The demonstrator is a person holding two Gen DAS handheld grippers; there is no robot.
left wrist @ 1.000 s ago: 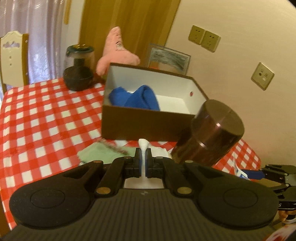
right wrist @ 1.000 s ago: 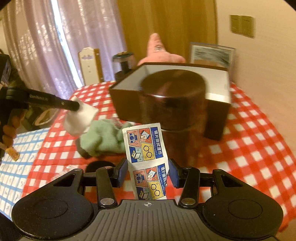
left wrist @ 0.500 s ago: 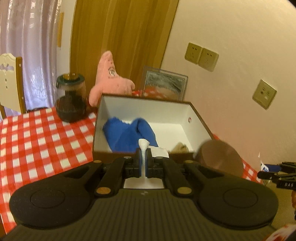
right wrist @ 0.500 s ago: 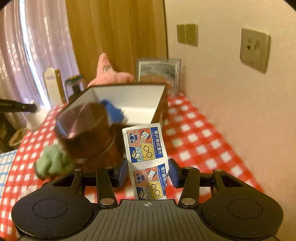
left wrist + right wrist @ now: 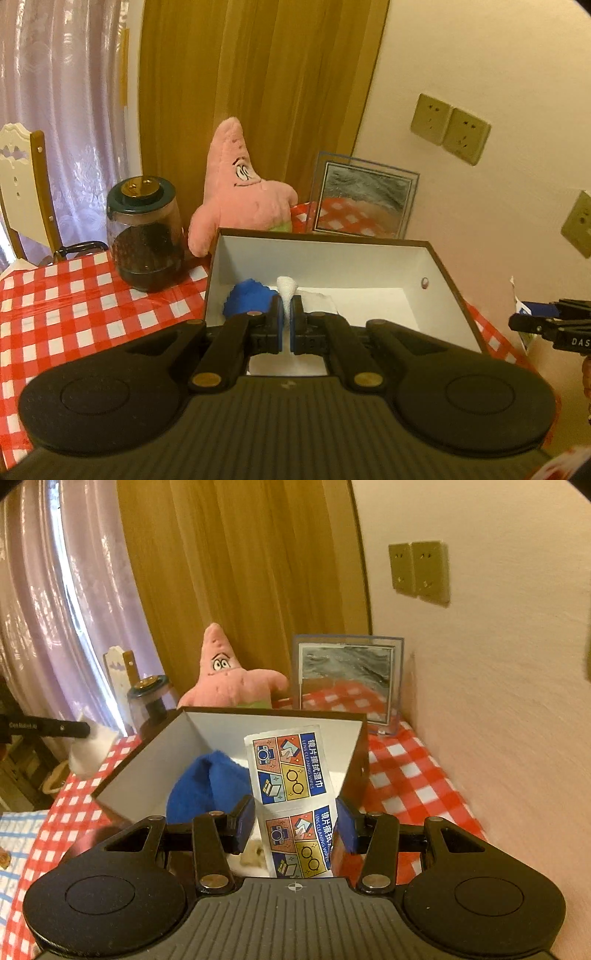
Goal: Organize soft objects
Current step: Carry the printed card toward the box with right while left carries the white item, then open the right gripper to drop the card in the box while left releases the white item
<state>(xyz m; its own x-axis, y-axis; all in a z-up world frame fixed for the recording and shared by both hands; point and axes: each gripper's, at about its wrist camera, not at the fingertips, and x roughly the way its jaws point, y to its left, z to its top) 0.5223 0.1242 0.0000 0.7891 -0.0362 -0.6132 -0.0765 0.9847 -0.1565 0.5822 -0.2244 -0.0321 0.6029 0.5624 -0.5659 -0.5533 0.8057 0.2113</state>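
Right now both tools hang over the open box (image 5: 448, 273), each carrying something meant for it. The left hand-held gripper (image 5: 284, 319) is pinched fully closed on a scrap of white cloth (image 5: 286, 287), a tuft of it poking up between the pads; held that thin, the fabric cannot slip while it is brought over the rim. The right hand-held gripper (image 5: 295, 821) stands about half open, with a strip of lens-wipe packets (image 5: 291, 797) upright between its pads. Its right pad seems to touch the strip's edge; on the left I cannot quite tell whether the pad presses or a sliver of gap remains, though the strip standing free suggests it is gripped.

A blue cloth (image 5: 207, 790) already lies inside the box, against its left wall, so the box looks like the collecting place. By my reckoning, both loads sit above the box's near edge, ready for release. The pink plush star (image 5: 240, 192) leans behind the box on the checked counter (image 5: 74, 302), beside a dark jar (image 5: 146, 236).
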